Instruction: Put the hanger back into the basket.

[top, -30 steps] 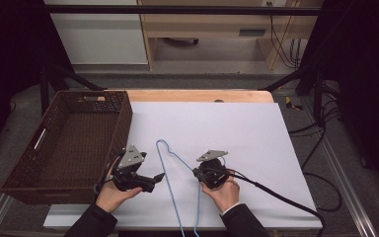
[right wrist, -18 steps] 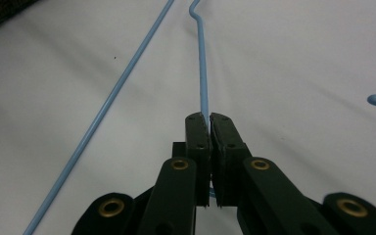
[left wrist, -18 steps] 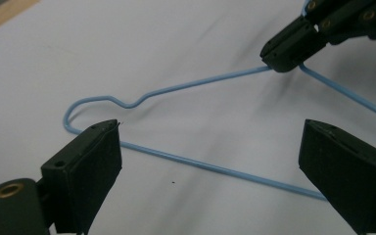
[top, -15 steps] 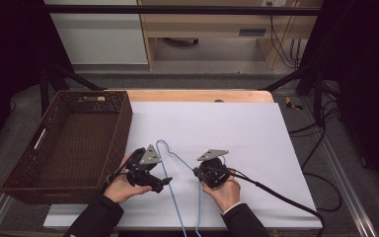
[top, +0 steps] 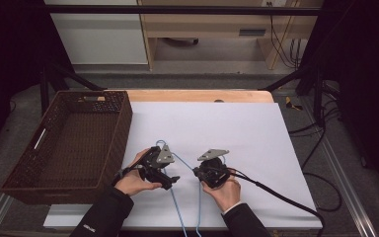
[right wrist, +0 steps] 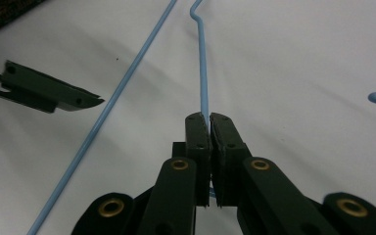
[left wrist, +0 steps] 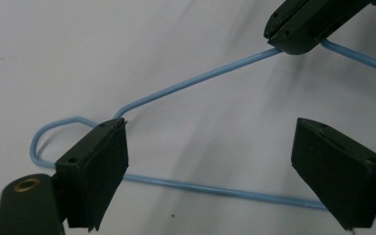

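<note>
Blue wire hanger (top: 185, 190) lies at the table's (top: 256, 128) near edge. Right gripper (top: 196, 172) clamps its wire; left gripper (top: 173, 180) gapes over it. Wicker basket (top: 15, 173) at left edge.

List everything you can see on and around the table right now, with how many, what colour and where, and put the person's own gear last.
Wire hanger: one, light blue, flat on the white sheet near the table's front edge.
Wicker basket: one, dark brown, at the table's left side.
White sheet: one, covering most of the wooden table.
Cabinet: one, white, on the floor beyond the table.
Left gripper: one, black, jaws apart over the hanger's hooked end.
Right gripper: one, black, jaws closed on the hanger's wire.
Hands: two, dark sleeves, at the front edge.
</note>
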`<state>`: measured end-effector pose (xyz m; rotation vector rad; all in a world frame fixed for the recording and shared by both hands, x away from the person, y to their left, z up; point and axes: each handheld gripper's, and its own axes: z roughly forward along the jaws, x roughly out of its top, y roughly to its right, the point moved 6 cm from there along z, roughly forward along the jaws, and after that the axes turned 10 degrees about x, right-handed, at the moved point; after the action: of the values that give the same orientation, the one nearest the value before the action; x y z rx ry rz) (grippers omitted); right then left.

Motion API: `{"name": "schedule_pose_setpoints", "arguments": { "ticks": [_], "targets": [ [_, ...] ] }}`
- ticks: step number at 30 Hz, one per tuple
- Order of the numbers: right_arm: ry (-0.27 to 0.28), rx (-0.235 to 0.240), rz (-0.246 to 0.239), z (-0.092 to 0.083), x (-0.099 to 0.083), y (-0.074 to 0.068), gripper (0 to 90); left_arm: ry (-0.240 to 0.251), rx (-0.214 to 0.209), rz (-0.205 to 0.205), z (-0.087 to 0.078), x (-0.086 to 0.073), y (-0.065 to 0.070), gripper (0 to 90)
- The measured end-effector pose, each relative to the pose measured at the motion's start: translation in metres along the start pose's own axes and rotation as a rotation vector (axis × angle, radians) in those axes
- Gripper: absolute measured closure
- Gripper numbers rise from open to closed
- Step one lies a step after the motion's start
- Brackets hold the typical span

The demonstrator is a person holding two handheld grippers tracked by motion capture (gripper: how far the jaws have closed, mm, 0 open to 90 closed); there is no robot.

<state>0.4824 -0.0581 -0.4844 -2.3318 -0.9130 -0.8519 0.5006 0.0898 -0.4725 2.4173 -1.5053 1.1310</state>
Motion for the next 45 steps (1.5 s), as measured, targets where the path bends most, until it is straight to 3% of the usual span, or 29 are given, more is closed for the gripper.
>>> {"name": "schedule_pose_setpoints", "arguments": {
  "ticks": [2,5,10,12,17,19,20,23,30,38,40,45],
  "targets": [
    [0.002,0.002,-0.009,0.000,0.000,0.001,87.7,0.003,0.002,0.047,0.005,0.006,0.000,15.0],
    [0.003,0.002,-0.008,-0.001,0.000,0.001,87.7,0.004,0.003,0.068,0.010,0.010,0.001,15.8],
    [-0.002,-0.002,-0.012,-0.001,0.000,0.001,87.7,0.000,0.015,0.149,0.019,0.014,0.002,20.0],
    [-0.002,0.000,-0.002,-0.001,0.000,0.001,87.7,0.016,0.024,0.203,0.021,0.014,0.000,21.9],
    [-0.004,0.004,-0.008,-0.001,0.001,0.001,87.7,0.022,0.020,0.241,0.024,0.010,-0.002,25.4],
    [-0.006,0.005,-0.009,-0.001,0.001,0.001,87.7,0.016,0.024,0.296,0.026,0.010,-0.002,26.4],
    [-0.006,0.007,-0.008,-0.001,0.001,0.002,87.7,0.016,0.024,0.296,0.026,0.010,-0.002,27.0],
    [-0.004,0.008,-0.011,-0.001,0.001,0.002,87.7,-0.003,0.039,0.349,0.028,0.012,-0.002,27.3],
    [-0.006,0.015,-0.005,-0.002,0.001,0.001,87.7,0.012,0.046,0.428,0.033,0.018,-0.003,31.7],
    [-0.005,0.018,0.007,-0.003,0.001,0.000,87.7,0.057,0.043,0.497,0.044,0.020,-0.002,45.6],
    [-0.002,0.021,-0.003,-0.004,0.002,0.001,87.7,0.064,0.053,0.535,0.046,0.020,-0.002,51.9],
    [-0.002,0.022,0.000,-0.004,0.002,0.000,87.7,0.077,0.068,0.574,0.047,0.021,0.000,59.8]
  ]
}}
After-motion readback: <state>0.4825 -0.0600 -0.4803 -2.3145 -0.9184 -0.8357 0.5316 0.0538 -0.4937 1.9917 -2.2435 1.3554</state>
